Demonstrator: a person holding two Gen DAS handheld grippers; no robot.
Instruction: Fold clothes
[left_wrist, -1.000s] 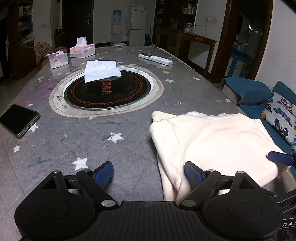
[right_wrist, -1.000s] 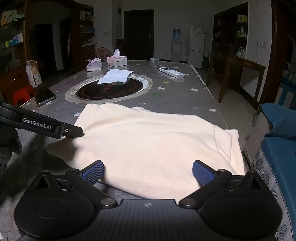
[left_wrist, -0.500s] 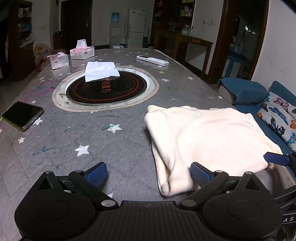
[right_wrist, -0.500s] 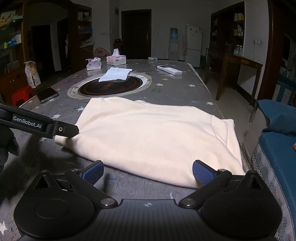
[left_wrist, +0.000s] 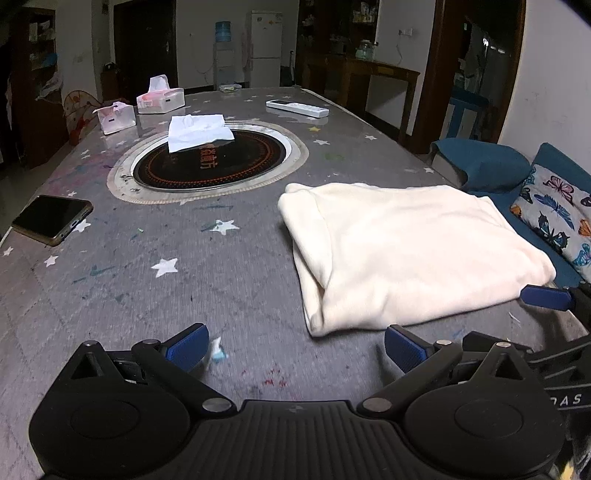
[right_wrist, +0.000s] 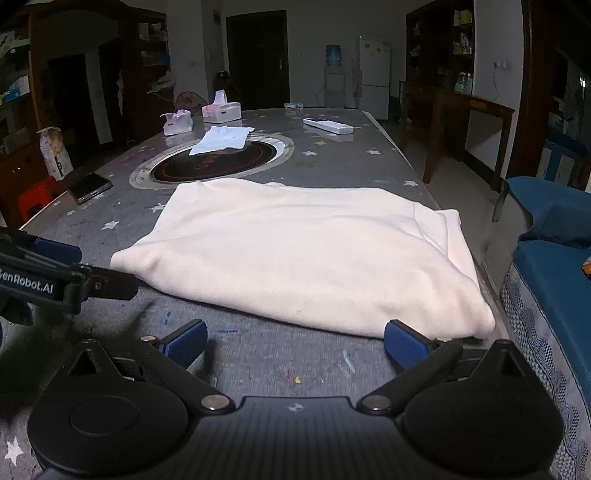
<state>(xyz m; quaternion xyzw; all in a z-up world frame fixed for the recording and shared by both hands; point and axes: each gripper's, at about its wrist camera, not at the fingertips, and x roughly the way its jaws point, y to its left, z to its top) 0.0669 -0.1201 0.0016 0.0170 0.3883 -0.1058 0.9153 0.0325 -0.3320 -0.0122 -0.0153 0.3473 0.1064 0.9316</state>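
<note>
Dim light is filling the room; a white refrigerator (left_wrist: 264, 44) is standing by the far wall, a blue sofa (right_wrist: 554, 266) sitting beside the desk (left_wrist: 184, 258).

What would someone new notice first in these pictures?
The folded cream garment lying at the table's near right edge, pale against the grey star-patterned table. Next, the round black hotplate in the table's middle with a white tissue on its rim. Both grippers are open, just short of the garment.

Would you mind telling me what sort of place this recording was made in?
Most likely a home dining or living room: a large table with a built-in round cooktop, a white fridge beside a water dispenser.
</note>
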